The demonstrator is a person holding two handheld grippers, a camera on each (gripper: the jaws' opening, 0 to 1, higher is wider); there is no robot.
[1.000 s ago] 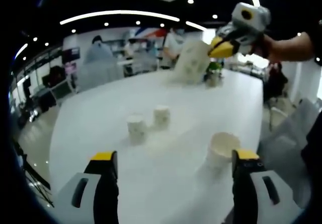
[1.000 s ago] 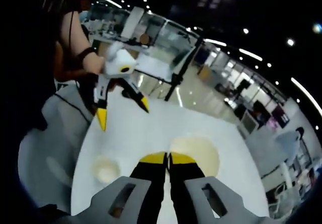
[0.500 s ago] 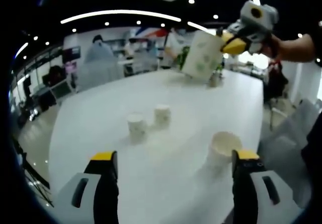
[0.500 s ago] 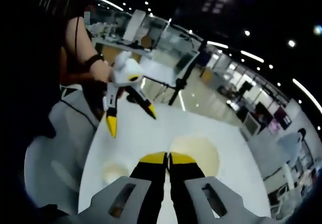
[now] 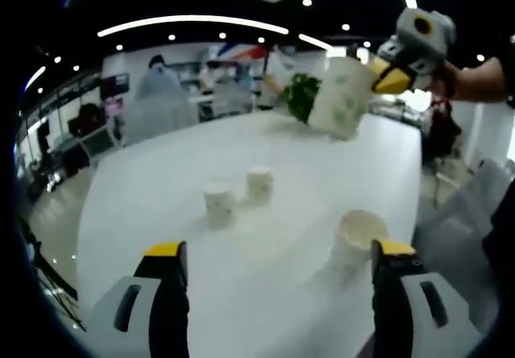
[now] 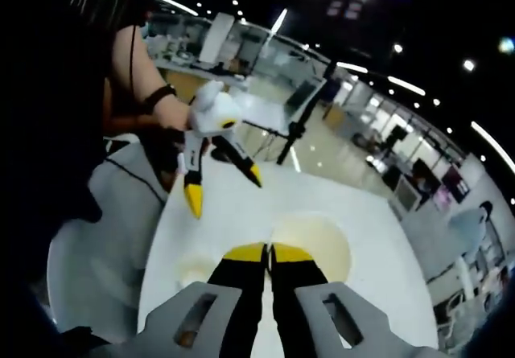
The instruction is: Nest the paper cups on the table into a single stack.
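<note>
Three white paper cups stand on the white table [image 5: 161,197]: two small ones side by side [image 5: 217,202] [image 5: 258,183] and a nearer one [image 5: 358,234] by my right jaw. My left gripper [image 5: 280,253] is open and low over the table, with nothing between its fingers. High at the upper right, my right gripper [image 5: 396,67] holds a tilted paper cup [image 5: 342,96] in the air. In the right gripper view that gripper [image 6: 269,252] is shut on the cup's rim [image 6: 314,241]. The left gripper [image 6: 221,185] shows there open, above another cup [image 6: 191,271] on the table.
A green plant [image 5: 299,96] stands at the table's far end behind the held cup. Chairs [image 5: 471,193] flank the table's right side, and people stand in the background. A person's arm [image 6: 141,76] holds the left gripper. The table edge [image 6: 149,294] runs on the left.
The right gripper has carried the held cup rightward and slightly down in the left gripper view. The left gripper has stayed still and open. The cups on the table have not moved.
</note>
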